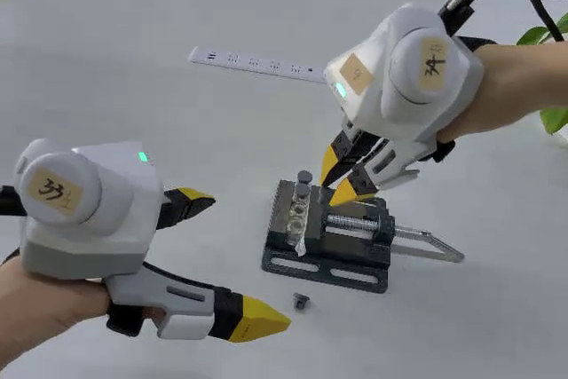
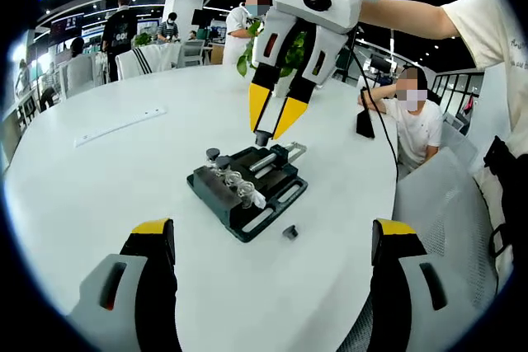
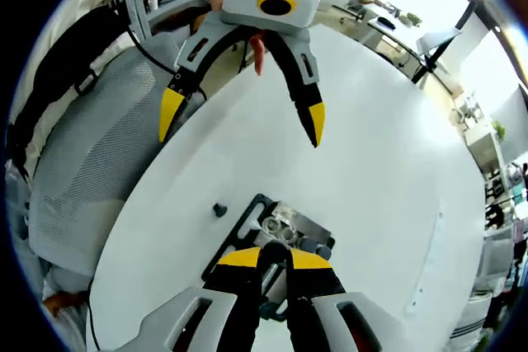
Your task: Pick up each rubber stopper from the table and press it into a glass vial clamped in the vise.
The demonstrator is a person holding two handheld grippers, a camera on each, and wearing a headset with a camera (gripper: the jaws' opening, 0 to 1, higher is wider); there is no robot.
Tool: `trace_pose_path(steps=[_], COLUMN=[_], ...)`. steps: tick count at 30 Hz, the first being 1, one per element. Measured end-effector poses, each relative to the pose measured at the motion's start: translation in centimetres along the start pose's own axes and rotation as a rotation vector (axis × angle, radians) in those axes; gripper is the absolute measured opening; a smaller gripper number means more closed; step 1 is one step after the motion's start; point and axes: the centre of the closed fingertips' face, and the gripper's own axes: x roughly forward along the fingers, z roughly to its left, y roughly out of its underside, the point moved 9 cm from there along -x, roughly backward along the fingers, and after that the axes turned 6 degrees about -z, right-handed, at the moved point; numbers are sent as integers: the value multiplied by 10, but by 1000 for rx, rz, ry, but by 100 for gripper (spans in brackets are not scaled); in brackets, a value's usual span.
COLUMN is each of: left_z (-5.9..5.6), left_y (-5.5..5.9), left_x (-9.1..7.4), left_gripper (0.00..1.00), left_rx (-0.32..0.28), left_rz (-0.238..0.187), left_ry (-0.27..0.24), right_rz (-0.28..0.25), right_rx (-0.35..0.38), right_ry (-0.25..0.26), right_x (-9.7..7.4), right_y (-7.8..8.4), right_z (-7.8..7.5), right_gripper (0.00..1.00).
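We are pinching a rubber stopper [image 2: 261, 138] in the right tongs [image 2: 266, 131], vise [image 1: 355, 259] just below (lining up a vial [image 1: 297, 215]); left tongs [image 1: 247, 259] gaping wide.

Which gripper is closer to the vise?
Right. The right gripper sits just above the vise, shut on a rubber stopper; the left gripper hangs open off to its side.
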Motion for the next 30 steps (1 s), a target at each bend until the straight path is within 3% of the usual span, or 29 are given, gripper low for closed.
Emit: trace_pose_path(steps=[17,22,25,30], left_z=[-1,1,1,1], left_y=[2,4,5,8], left_x=[-4,-7,-8,-6], left_gripper=[98,98,97,97], left_rx=[-14,-21,-26,-34], left_rz=[-14,-17,-15,-16], left_ry=[-24,-33,-37,-35], right_rz=[69,61,85,82], right_rx=[1,-97,-163,-199], right_ry=[-77,-76,-82,-95], right_x=[27,30,31,35], right_y=[-1,-3,-1,2], right_z=[-15,-16,-14,-13], right_gripper=[6,6,6,6])
